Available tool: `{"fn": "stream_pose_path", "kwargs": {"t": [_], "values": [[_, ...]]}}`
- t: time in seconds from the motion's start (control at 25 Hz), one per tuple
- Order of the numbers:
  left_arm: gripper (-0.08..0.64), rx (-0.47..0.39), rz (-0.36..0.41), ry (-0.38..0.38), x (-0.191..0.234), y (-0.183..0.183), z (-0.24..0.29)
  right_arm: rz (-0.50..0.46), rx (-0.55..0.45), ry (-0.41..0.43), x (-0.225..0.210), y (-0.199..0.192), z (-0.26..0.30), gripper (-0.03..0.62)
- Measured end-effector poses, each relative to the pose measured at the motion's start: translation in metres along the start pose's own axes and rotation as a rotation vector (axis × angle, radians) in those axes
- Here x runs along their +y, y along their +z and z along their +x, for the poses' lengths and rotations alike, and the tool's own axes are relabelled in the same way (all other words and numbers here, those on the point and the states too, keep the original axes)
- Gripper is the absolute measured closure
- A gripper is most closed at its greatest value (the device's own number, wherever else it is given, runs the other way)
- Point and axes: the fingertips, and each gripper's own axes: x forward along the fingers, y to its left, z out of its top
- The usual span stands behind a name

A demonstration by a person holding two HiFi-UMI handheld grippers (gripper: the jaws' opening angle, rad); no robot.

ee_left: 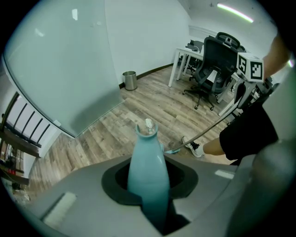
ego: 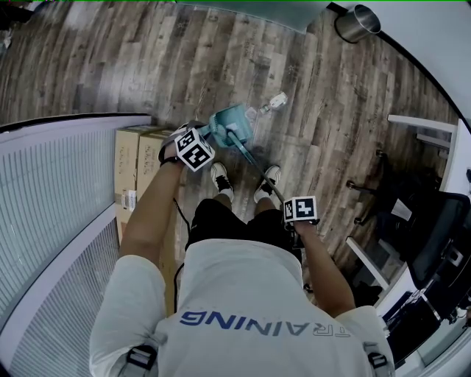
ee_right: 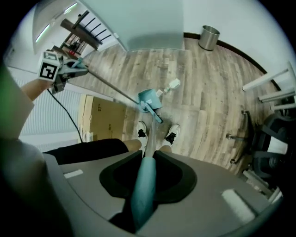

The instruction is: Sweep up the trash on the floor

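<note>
Lying beside teal dustpan (ego: 234,125), plastic bottle (ego: 269,104), steel bin (ego: 358,22) apart

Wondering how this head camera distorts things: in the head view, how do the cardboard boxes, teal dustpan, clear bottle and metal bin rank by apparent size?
1. cardboard boxes, largest.
2. metal bin and teal dustpan: about alike, so not ranked against each other.
3. clear bottle, smallest.
</note>
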Motion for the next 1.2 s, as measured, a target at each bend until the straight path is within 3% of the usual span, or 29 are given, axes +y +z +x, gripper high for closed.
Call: {"fn": "stream_pose_path", "kwargs": {"t": [0.28,0.6,0.92,1.2], "values": [[0.469,0.005,0.004,0.005,-0.002,0.001,0.002,-0.071,-0.009,-0.010,0.008,-0.003,-0.009,0.486],[0.469,0.001,0.002,0.007,0.000,0.002,0.001,0.096,-0.068,0.054,-0.025,-0.008,-0.046,0.485],[0.468,0.000,0.000,0.000,-0.001,0.003,0.001,0.196,-0.235,-0.038,-0.069,0.054,-0.063,0.486],[0.468,-0.004,0.003,0.004,0.000,0.003,0.001,0.129,-0.189,-0.097,-0.050,0.095,-0.024,0.485]]}}
